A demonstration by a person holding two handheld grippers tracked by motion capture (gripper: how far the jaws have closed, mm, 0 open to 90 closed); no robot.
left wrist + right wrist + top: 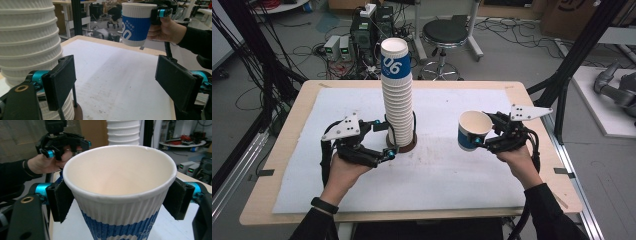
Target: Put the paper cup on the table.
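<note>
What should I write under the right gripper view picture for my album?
The right gripper clamps an empty paper cup upright between its black jaws.

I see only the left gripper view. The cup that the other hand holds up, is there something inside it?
Observer: No. The right gripper view looks into the cup, and it is empty.
Operator: Do both jaws grip it?
Observer: Yes, the right gripper presses it from two opposite sides, just below the rim.
Operator: How does the stack end at the top?
Observer: In the high view, the stack of cups ends in a cup with a blue band.
</note>
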